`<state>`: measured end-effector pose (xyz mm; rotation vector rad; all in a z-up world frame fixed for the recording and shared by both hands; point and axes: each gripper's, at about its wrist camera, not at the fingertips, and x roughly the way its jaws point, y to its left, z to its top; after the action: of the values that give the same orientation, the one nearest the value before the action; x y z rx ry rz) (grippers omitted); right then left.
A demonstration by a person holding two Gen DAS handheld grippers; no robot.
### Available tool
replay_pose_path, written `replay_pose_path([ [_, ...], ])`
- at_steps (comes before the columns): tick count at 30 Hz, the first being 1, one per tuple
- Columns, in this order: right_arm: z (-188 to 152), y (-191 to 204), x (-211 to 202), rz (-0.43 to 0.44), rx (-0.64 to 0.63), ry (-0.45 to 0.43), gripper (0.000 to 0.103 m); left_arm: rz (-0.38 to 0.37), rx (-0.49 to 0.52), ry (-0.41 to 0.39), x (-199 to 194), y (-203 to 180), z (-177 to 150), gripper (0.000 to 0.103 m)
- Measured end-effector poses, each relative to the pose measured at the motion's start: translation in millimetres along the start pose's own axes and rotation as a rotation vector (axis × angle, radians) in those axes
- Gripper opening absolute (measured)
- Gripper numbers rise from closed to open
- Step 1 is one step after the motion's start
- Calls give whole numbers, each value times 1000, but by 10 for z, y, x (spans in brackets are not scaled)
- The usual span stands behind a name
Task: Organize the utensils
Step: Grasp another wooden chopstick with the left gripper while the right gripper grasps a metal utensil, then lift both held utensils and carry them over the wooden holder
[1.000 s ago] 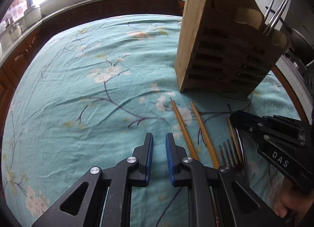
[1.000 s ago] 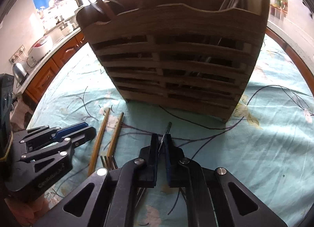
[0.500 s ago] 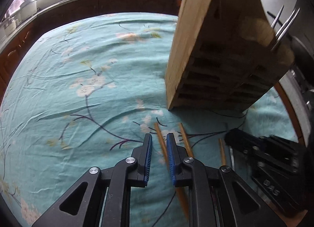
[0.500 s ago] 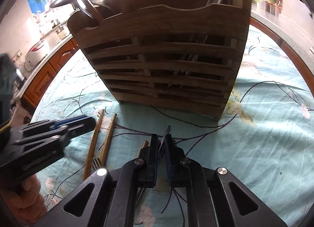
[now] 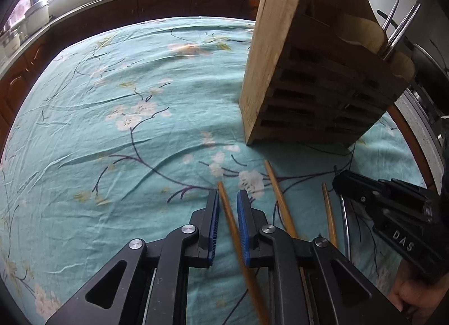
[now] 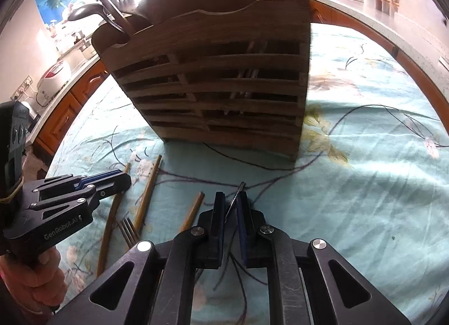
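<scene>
3 wooden chopsticks (image 5: 280,198) and a fork (image 6: 127,229) lie on the surface (image 5: 126,134), near the wooden utensil holder (image 6: 219,83), which already holds several utensils; sorting looks partly done. The left hand-held gripper (image 5: 227,207) straddles 1 chopstick, not yet clenched. The right hand-held gripper (image 6: 230,207), stamped "DAS", pinches a thin metal utensil handle (image 6: 237,194). "GenRobot.AI" marks the left.
</scene>
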<state>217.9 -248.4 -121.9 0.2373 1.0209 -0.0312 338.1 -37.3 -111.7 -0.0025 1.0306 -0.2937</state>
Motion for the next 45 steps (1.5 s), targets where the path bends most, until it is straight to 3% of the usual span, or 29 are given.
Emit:
replay_pose_path([
  [4, -21, 19, 10, 4, 9, -17, 10, 34, 32, -17, 19, -67, -13, 8],
  [8, -42, -9, -22, 14, 39, -24, 6, 6, 11, -12, -32, -11, -41, 4],
  [10, -65, -25, -80, 32, 51, -31, 0, 5, 0, -26, -124, 24, -73, 4],
  [16, -83, 18, -464, 71, 42, -97, 0, -29, -32, -93, -552, 118, -171, 4],
  [24, -71, 71, -244, 12, 65, -13, 17, -68, -93, -154, -1014, 247, -343, 4],
  [26, -83, 79, -125, -2, 71, 11, 28, -74, -102, -151, -1055, 276, -382, 4],
  [30, -73, 175, -24, -49, 40, -14, 30, -73, -111, -153, -1143, 324, -416, 4],
  [32, -56, 217, -1, -51, 27, -23, 27, -73, -109, -158, -1207, 327, -426, 4],
  [34, -53, 233, 12, -69, 15, -28, 9, -74, -106, -164, -1258, 332, -434, 4],
  [35, -52, 220, 10, -49, 24, -27, 7, -76, -105, -167, -1285, 334, -435, 4],
  [45, -5, 152, -482, 98, 90, -127, 5, -89, -100, -218, -1593, 322, -509, 4],
])
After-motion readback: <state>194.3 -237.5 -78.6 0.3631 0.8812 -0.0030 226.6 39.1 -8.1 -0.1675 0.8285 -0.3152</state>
